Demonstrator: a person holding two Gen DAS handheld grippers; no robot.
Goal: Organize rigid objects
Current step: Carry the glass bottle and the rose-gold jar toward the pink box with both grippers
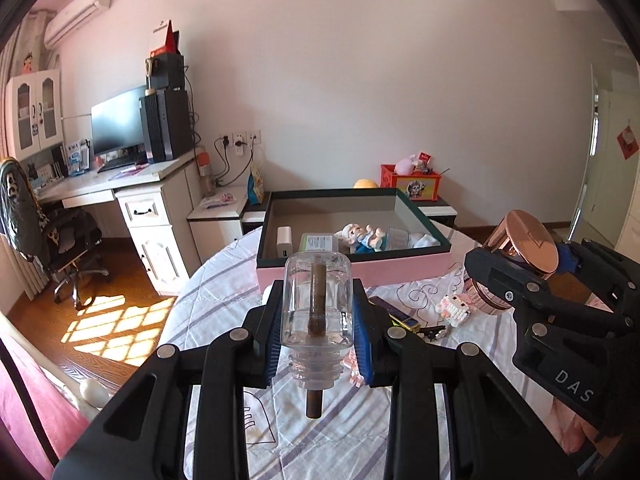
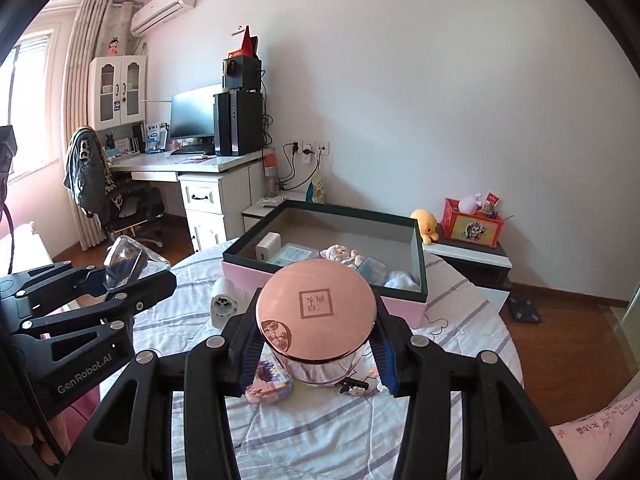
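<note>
Left wrist view: left tool (image 1: 316, 336) clamped on a clear glass bottle (image 1: 316, 304), blue pads pressing both sides, bottle neck toward the camera, a brown stick (image 1: 315, 344) running through it and out the neck. Bottle held in the air above the counter (image 1: 224, 280), which has a white striped cloth over it. Right tool (image 1: 520, 268) at the right edge, gripping a pink jar (image 1: 516, 256) with a shiny copper lid, also off the cloth. Behind both sits an open box (image 1: 356, 270), pink outside and dark rim; inside it a white charger (image 1: 285, 240), a doll (image 1: 362, 236) and small packs. A pink brick toy (image 1: 454, 306) and a dark flat thing lie on the cloth between the tools.

Right wrist view: right tool (image 2: 316, 344) closed around the pink jar (image 2: 316, 312), lid facing the camera, a square stamp on the lid. Jar sides sit against the blue pads, jar up off the cloth, in front of the box (image 2: 404, 308). Left tool (image 2: 120, 276) at the left edge, holding the glass bottle (image 2: 128, 256). A white cylinder thing (image 2: 224, 304) lies on the counter just beside the box's near left corner. A pastel brick toy (image 2: 268, 384) and a small black clip (image 2: 352, 387) lie under the jar.
</note>
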